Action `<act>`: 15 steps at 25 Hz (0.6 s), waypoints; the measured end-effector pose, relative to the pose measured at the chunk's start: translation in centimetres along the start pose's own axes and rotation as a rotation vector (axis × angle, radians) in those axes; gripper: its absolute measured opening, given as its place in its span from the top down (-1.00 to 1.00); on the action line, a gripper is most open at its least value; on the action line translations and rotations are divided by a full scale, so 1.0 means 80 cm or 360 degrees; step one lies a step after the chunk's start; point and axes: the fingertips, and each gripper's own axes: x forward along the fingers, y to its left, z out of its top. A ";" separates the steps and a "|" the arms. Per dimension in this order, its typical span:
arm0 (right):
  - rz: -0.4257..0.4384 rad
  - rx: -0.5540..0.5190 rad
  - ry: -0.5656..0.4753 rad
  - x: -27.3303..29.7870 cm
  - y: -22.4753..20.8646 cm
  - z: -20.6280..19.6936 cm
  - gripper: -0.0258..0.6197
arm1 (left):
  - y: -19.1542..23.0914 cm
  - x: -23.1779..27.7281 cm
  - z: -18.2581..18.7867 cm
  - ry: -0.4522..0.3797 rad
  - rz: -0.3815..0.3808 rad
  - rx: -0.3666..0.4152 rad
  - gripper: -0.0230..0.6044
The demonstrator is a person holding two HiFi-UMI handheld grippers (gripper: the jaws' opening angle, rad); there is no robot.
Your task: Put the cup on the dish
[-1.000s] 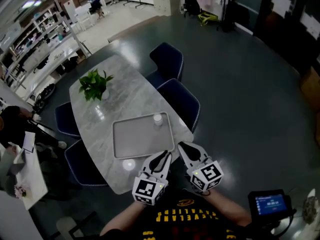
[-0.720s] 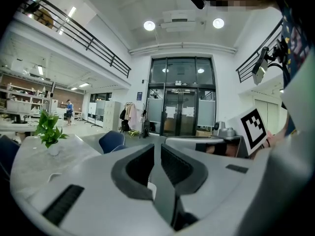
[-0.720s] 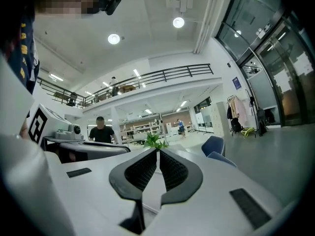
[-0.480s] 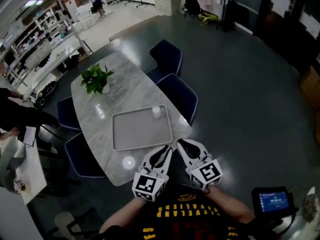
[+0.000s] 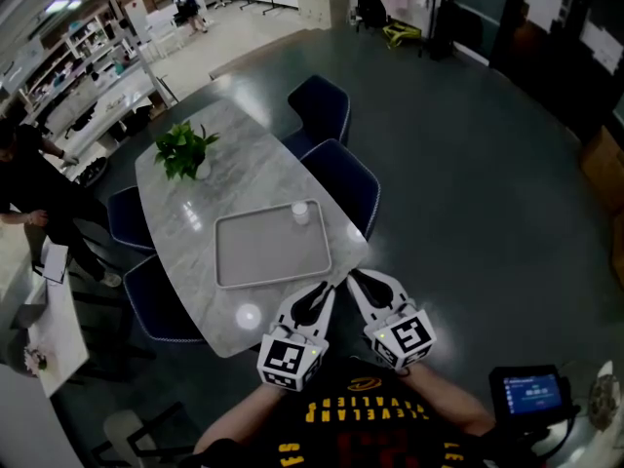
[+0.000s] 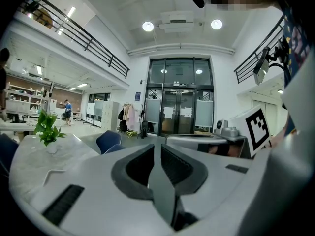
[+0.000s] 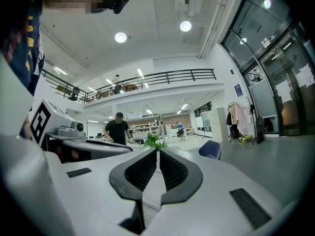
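Observation:
A small white cup stands upright at the far right corner of a grey tray on the marble table. A small white round patch lies on the table near its front edge; I cannot tell whether it is a dish or glare. My left gripper and right gripper hang side by side just off the table's near right edge, both shut and empty. Their jaws meet in the left gripper view and the right gripper view. The cup is well beyond both.
A potted plant stands at the table's far end. Blue chairs line the right side, others the left. A person leans at a bench on the left. A small screen glows at lower right.
The table and tray have slid slightly up and left in the head view. The person at the left has stood up and shifted. Both grippers stay shut and empty.

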 end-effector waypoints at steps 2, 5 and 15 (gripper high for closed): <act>0.0007 -0.0003 0.0002 -0.001 0.002 -0.001 0.84 | 0.000 -0.002 0.002 0.0001 0.0010 0.0001 0.78; 0.0020 -0.0003 0.0006 0.001 0.005 -0.001 0.84 | 0.001 -0.004 0.003 0.0008 0.0026 -0.0004 0.78; 0.0041 -0.0003 -0.0002 0.006 0.012 0.000 0.84 | 0.006 -0.010 -0.003 -0.0004 0.0036 -0.0001 0.78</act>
